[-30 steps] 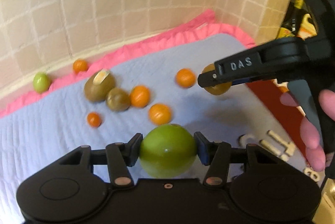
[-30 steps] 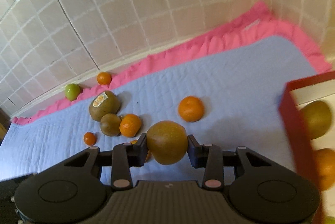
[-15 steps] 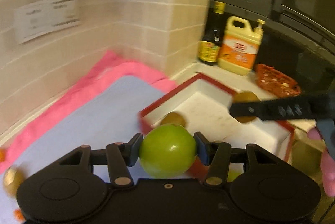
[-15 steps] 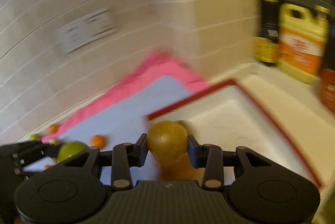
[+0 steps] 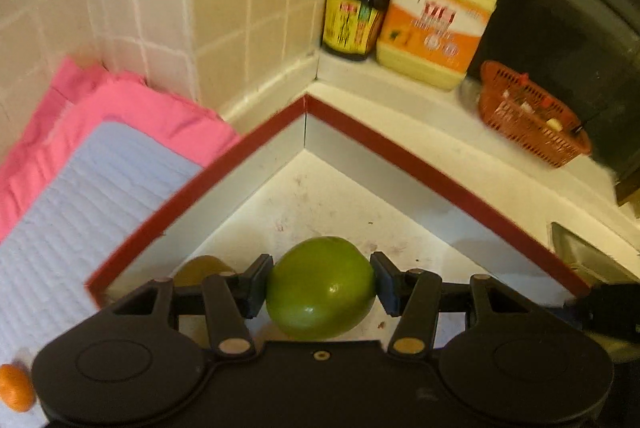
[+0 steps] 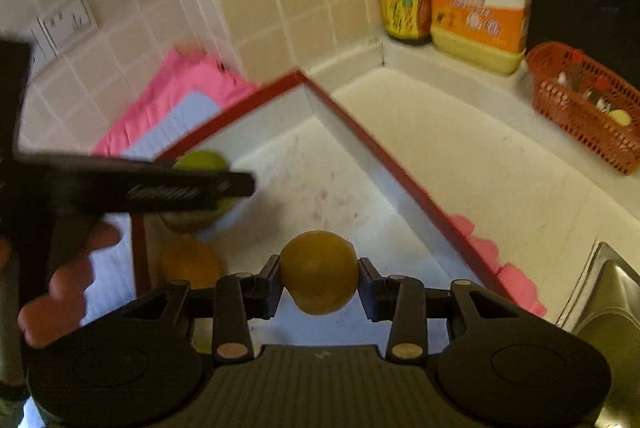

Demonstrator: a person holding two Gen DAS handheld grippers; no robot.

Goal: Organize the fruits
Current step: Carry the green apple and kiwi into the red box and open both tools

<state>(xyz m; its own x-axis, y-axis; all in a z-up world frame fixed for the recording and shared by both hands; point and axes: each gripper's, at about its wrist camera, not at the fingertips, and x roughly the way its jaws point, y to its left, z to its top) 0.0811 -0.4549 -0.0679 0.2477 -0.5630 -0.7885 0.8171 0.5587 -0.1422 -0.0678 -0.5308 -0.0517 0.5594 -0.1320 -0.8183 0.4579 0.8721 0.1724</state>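
Now green fruit clamped between left gripper pads, above red-rimmed box

White counter — red-rimmed box, pink mat, orange basket.

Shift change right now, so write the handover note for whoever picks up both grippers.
Left hand-held gripper: shut on a green fruit, held over the red-rimmed box.
Right hand-held gripper: shut on a brown fruit, also over the box.
In the box already: a brown fruit near the left wall and an orange one; others may be hidden.
Still out: a small orange on the blue mat.
Left to do: release both fruits into the box, then fetch what remains on the mat.
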